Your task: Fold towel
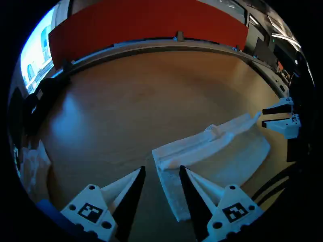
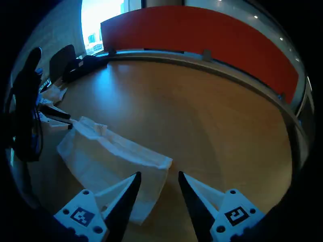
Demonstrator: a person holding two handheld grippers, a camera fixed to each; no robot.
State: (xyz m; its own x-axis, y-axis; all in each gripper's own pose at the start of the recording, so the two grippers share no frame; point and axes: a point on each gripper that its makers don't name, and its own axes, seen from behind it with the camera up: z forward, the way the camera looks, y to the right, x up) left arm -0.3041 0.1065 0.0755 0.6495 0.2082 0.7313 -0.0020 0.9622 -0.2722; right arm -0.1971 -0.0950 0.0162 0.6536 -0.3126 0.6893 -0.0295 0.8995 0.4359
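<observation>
I keep the left gripper [image 1: 161, 169] and right gripper [image 2: 158, 174] open and empty, one at each end of the half-folded towel [image 1: 210, 153] lying just ahead of their tips, probably ready to pinch corners for another fold.

We see a wide wooden tabletop [image 1: 133, 97], glossy with bluish glare | red partition panel [image 1: 149, 20] along its far edge | bright window [image 2: 101, 28] beyond it, daylight outside | dark chairs [image 2: 61, 59] at the table's end | ceiling light strips [image 1: 282, 38] overhead
</observation>
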